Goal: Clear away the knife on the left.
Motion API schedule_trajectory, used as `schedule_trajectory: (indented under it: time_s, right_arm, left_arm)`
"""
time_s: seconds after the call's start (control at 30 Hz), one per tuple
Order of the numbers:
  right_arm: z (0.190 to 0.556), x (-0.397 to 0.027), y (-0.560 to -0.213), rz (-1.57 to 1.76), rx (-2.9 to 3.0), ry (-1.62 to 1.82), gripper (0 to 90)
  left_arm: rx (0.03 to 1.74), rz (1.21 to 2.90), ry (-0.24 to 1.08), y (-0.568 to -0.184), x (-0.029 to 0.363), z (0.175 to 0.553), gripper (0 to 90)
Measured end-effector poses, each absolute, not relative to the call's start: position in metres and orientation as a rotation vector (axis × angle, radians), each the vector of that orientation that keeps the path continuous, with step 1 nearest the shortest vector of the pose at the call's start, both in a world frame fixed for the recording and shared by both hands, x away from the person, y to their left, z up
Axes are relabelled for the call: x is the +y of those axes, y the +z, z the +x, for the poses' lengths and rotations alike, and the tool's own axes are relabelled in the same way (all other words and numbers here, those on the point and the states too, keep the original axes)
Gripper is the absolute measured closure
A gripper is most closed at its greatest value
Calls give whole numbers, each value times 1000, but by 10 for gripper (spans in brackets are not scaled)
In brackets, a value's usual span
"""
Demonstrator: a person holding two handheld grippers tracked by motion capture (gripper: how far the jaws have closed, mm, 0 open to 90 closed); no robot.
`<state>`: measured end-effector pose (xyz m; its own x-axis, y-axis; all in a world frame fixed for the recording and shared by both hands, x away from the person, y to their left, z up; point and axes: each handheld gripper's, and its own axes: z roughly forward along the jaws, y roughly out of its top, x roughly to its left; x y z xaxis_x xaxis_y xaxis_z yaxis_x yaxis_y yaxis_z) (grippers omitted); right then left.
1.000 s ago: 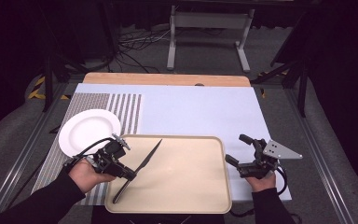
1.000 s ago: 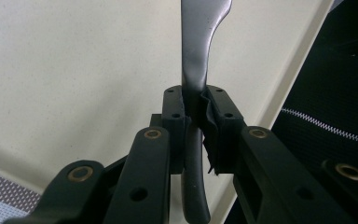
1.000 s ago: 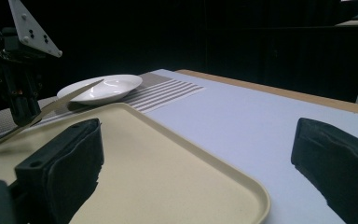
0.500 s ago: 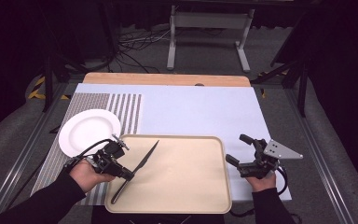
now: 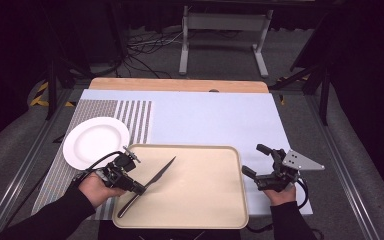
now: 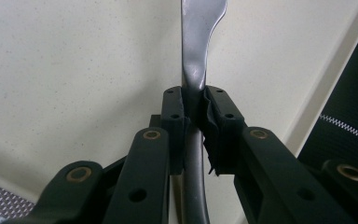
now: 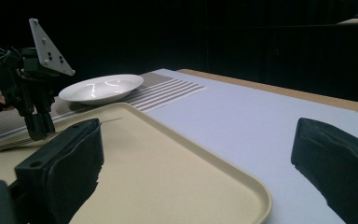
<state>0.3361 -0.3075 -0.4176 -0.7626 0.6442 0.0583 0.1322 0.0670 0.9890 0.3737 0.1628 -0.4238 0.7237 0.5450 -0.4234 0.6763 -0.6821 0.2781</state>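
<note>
While the left gripper [image 5: 139,188] clamps its jaws across the slim metal knife [image 5: 156,176], whose blade points diagonally over the beige plastic tray [image 5: 205,210], the right gripper [image 5: 254,161] idles with jaws apart.

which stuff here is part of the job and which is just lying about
In the job:
- knife, clamped in the left gripper
- tray under it

Lying about:
- white plate
- striped mat
- right gripper, fingers open, holding nothing

A dark grey metal table knife [image 5: 146,186] is being shown on a plain beige rectangular plastic tray [image 5: 195,200]. A plain white round plate [image 5: 95,142] is being displayed on a grey-and-white striped woven placemat [image 5: 135,117]. The bench [image 5: 220,112] is being covered in pale blue, edged by light wood.
</note>
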Motion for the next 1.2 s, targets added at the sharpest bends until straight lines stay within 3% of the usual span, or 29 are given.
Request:
schedule_trajectory:
  time_s: [0.63,0.8,1.03,1.1,1.2]
  right_arm:
    - [336,-308,-418,772,1955,1743,28]
    - [336,-308,-418,775,1960,1743,28]
    - [336,-308,-418,775,1957,1743,28]
    - [336,-307,-418,773,1960,1744,28]
    - [336,-307,-418,770,1958,1744,28]
  left_arm:
    - [960,2523,-433,-434,163,375,787]
    - [953,2506,-410,-427,166,377,834]
    - [896,2471,-385,-417,163,378,535]
    - [841,2464,-321,-411,159,375,447]
    - [793,2444,-268,-405,154,371,431]
